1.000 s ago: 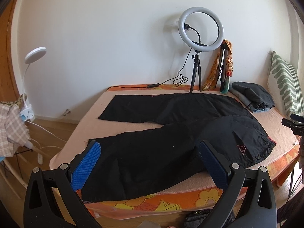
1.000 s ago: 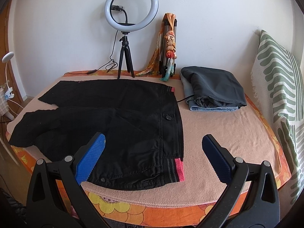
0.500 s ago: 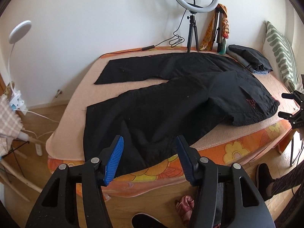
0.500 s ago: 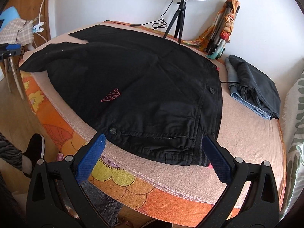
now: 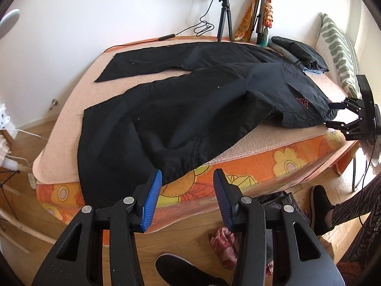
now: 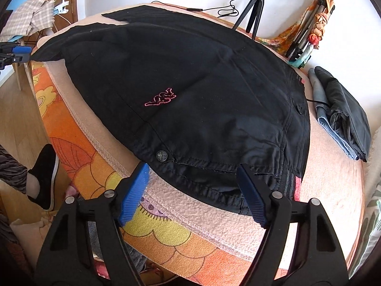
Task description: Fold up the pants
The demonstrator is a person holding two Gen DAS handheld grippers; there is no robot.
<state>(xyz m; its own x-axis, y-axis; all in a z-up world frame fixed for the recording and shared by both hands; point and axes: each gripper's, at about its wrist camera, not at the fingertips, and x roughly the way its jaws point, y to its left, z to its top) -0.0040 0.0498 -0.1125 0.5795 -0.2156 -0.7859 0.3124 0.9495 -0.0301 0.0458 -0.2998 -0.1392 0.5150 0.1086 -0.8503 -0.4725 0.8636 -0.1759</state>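
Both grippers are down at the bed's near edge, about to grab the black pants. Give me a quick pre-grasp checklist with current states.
1. Left gripper open: ok, nothing between the pads.
2. Right gripper open: ok, waistband edge sits just ahead of it.
3. Left gripper lined up on the near pant leg: not ok, leg hem overhangs the bed to its left.
4. Black pants spread flat: not ok, hip area is bunched and rumpled.
5. Folded clothes pile apart from the pants: ok.
6. Ring light tripod clear of the far leg: cannot tell, its feet stand very near the fabric.
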